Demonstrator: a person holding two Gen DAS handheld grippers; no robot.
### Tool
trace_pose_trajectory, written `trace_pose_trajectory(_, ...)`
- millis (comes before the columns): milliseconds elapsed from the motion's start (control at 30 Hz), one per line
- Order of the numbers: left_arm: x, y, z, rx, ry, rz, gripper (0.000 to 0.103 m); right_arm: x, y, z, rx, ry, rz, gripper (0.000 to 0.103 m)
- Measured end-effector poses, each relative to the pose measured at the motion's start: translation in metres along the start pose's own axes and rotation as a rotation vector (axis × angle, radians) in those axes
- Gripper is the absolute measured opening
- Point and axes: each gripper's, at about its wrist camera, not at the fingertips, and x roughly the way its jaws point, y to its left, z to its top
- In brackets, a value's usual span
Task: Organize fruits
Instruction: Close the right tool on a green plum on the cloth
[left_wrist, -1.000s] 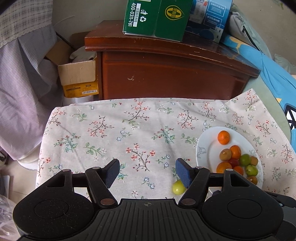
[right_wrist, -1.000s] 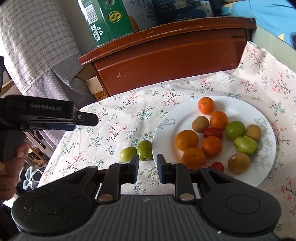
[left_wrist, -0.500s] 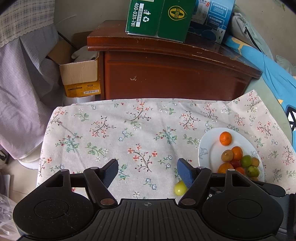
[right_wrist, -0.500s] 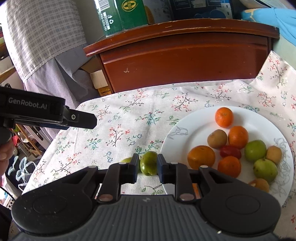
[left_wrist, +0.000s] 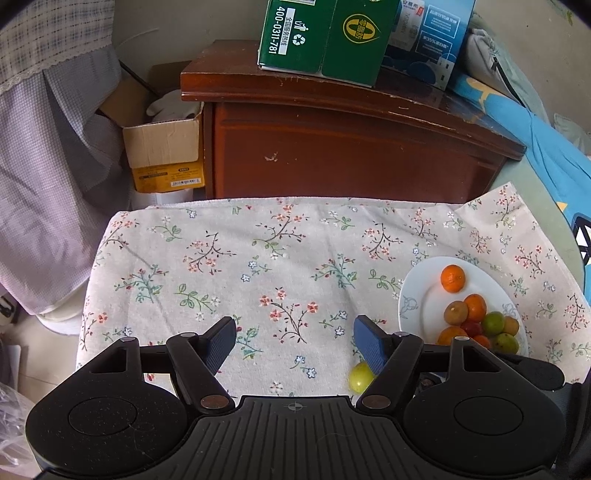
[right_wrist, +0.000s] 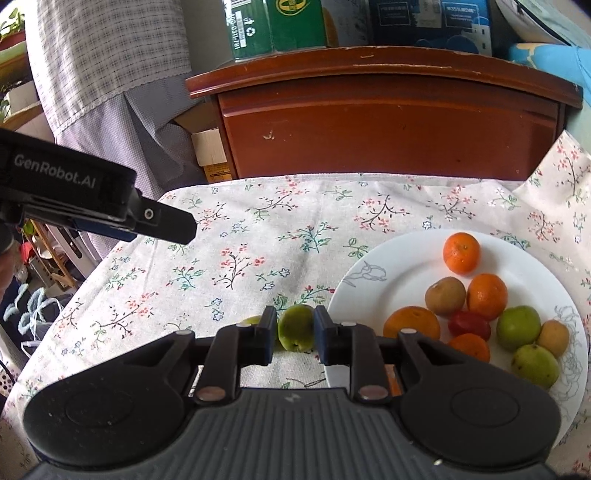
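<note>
White plate (right_wrist: 369, 291) holds 10 fruits — oranges (right_wrist: 461, 253), green, brown, red.

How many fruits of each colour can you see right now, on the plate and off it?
Orange fruit: 4
Green fruit: 4 (2 on the plate, 1 in the right tongs, 1 on the cloth)
Brown fruit: 2
Red fruit: 1
Total: 11 in view; the tongs hide the plate's near edge.

A floral cloth (left_wrist: 280, 266) covers the bench. Behind it stands a dark wooden cabinet (left_wrist: 343, 155) bearing a green carton (left_wrist: 321, 37) beside a blue box (left_wrist: 428, 33). Left of the cabinet sits an open cardboard box (left_wrist: 162, 144), with checked fabric (left_wrist: 44, 122) hanging nearby.
</note>
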Motion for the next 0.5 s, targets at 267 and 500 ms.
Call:
trace_pose_trajectory(267,-0.0013,0.0016,0.0008,0.001,-0.003,0.002,0.071,0.0005,0.0029,0.0022,-0.034,0.019,0.02,0.033)
trace_pose_trajectory(500,-0.0022,-0.0018,0.0,0.014,0.0,-0.009,0.071,0.0029,0.0073,0.001,-0.069,0.018,0.01,0.033)
